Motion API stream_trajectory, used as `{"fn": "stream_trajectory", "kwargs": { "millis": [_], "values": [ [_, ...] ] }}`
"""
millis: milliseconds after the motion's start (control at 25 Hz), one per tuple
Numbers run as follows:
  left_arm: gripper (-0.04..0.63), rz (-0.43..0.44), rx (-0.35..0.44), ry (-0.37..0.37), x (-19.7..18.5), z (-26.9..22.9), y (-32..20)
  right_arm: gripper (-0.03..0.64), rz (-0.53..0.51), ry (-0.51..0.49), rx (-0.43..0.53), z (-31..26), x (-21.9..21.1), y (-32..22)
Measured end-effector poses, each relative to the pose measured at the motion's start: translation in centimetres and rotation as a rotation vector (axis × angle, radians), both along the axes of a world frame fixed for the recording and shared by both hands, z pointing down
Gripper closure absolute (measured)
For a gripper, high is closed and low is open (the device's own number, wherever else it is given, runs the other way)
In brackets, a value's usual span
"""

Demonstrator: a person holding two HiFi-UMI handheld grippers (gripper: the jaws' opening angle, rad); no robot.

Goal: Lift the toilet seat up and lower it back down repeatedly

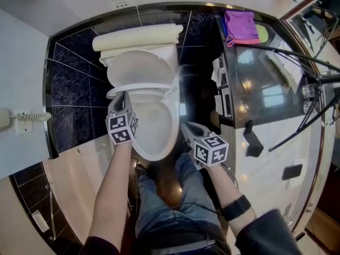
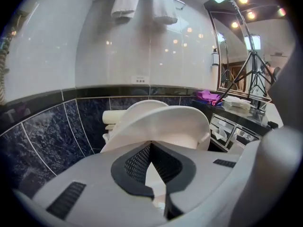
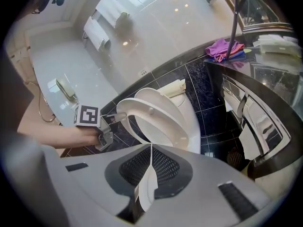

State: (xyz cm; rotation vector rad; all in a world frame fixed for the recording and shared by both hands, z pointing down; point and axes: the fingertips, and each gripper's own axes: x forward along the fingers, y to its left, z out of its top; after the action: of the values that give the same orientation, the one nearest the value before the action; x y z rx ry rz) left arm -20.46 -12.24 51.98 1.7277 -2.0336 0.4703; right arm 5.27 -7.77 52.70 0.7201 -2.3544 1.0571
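Observation:
The white toilet (image 1: 156, 126) stands against the dark tiled wall. Its seat (image 1: 141, 70) is partly raised and tilted, with the lid (image 3: 163, 96) upright behind it. My left gripper (image 1: 124, 96) is shut on the seat's left edge; the right gripper view shows its fingers (image 3: 113, 118) clamped on the rim of the seat (image 3: 151, 122). In the left gripper view the seat (image 2: 165, 122) arcs just beyond the jaws of that gripper (image 2: 150, 145). My right gripper (image 1: 186, 126) hangs beside the bowl's right rim, shut, and its pads meet with nothing held (image 3: 151, 148).
A dark vanity counter (image 1: 265, 89) runs close along the toilet's right, with a purple cloth (image 1: 241, 25) on it and tripod legs (image 1: 297, 57) over it. A wall phone (image 1: 21, 118) hangs at the left. The person's jeans-clad legs (image 1: 164, 201) stand before the bowl.

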Motion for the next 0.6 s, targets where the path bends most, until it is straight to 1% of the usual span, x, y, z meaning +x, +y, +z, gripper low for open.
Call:
{"fn": "stream_trajectory", "kwargs": {
  "millis": [160,320,440,600],
  "values": [
    [0.595,0.005,-0.007,-0.037,-1.2,0.0,-3.1,0.592,0.004,-0.006,-0.001,-0.2,0.7,-0.6],
    [0.595,-0.003,-0.009,-0.051,-2.3,-0.3,-5.2,0.592,0.005,-0.008,0.009,-0.3,0.9,-1.6],
    [0.595,-0.006,-0.008,-0.053,-2.4,-0.7,-5.8,0.592,0.005,-0.005,0.027,-0.7,0.9,-2.4],
    [0.595,0.019,-0.010,-0.061,-1.7,-1.4,-5.1,0.592,-0.006,0.009,0.054,-1.3,0.5,-2.7]
  ]
}}
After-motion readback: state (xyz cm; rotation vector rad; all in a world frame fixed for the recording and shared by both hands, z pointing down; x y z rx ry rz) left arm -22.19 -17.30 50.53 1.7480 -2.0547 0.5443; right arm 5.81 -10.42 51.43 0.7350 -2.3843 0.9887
